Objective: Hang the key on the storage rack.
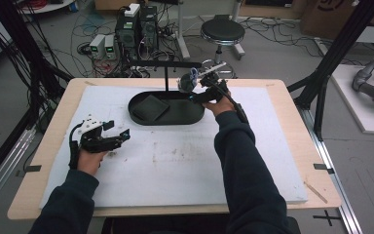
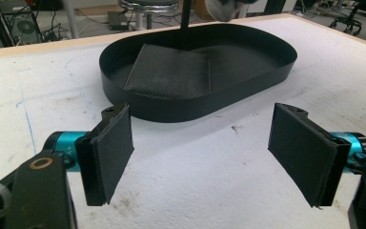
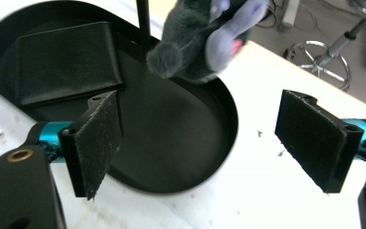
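Observation:
A black oval tray (image 1: pixel 175 123) lies at the back middle of the white mat, with a folded black cloth (image 1: pixel 149 108) in its left half. A thin black stand (image 1: pixel 167 78) with a crossbar rises from the tray. A grey and lilac plush toy (image 1: pixel 187 80) is up in the air near the bar's right end; what holds it I cannot tell. My right gripper (image 1: pixel 197 96) is open just right of and below it. In the right gripper view the blurred plush toy (image 3: pixel 195 43) is beyond the spread jaws (image 3: pixel 200 143), untouched. My left gripper (image 1: pixel 119 129) rests open at the mat's left, empty (image 2: pixel 202 157).
The white foam mat (image 1: pixel 185 165) covers most of the wooden table (image 1: pixel 292 146). Behind the table stand a round stool (image 1: pixel 222 31), computer boxes (image 1: pixel 136 29) and many floor cables. Black frame posts (image 1: pixel 331 63) rise at the right.

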A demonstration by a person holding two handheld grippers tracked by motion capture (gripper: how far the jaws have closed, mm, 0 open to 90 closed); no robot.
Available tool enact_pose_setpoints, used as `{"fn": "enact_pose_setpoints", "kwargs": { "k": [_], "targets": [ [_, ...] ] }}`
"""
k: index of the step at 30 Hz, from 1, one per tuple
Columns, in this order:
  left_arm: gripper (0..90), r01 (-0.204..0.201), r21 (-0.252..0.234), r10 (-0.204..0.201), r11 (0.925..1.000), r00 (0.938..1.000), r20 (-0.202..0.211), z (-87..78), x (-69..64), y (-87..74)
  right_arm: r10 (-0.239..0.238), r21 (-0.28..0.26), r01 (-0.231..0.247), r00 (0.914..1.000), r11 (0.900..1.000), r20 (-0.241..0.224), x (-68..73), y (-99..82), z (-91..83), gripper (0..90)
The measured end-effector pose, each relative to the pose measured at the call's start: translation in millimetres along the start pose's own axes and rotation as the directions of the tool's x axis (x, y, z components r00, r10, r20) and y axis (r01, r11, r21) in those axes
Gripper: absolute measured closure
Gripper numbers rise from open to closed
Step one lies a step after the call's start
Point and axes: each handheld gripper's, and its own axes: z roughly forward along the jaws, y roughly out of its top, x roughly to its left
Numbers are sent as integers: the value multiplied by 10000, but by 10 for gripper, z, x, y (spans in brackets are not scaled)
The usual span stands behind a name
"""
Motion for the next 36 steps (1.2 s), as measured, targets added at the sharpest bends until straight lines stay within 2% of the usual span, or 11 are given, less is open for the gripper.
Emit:
{"fn": "enact_pose_setpoints", "kwargs": {
  "k": [1,3,6,8,12,15,17,19,23,31,36],
  "targets": [
    [230,-10,-11,10,10000,10000,-5,-1,0,0,-74,-53,73,9999,10000,-127,-17,-7,-73,167],
    [230,17,-35,-17,10000,10000,-5,1,3,0,-318,-110,312,9971,9995,-685,-48,-34,-225,167],
    [230,61,-24,-61,10000,10000,-24,4,6,-2,-711,-533,666,9935,9964,-891,-68,-144,-443,169],
    [230,40,-20,-40,10000,10000,-17,3,7,-2,-902,-581,858,9929,9946,-774,-95,-249,-561,169],
    [230,10,3,-10,10000,10000,-86,0,0,0,-719,-927,664,9958,9935,-573,-172,-522,-733,169],
    [230,-7,-16,7,10000,10000,-84,0,-2,3,-767,-849,759,9970,9935,-55,-188,-757,-792,169],
    [230,-36,-43,36,10000,9999,-105,-5,0,5,-737,-1073,756,9971,9913,211,-172,-927,-824,169],
    [230,7,-112,-8,9999,9999,-140,-12,-2,7,-613,-1313,655,9975,9892,358,-151,-1089,-852,169],
    [230,67,-192,-70,9998,9998,-167,-21,-3,11,-311,-2010,369,9990,9789,323,-135,-1369,-910,169],
    [230,-12,-197,7,9998,9997,-253,-40,-14,18,200,-2510,-74,9987,9680,476,-172,-1700,-990,169],
    [230,-93,-158,89,9998,9997,-243,-44,-19,20,415,-2149,-261,9969,9763,674,-223,-1850,-950,169]
  ]
}}
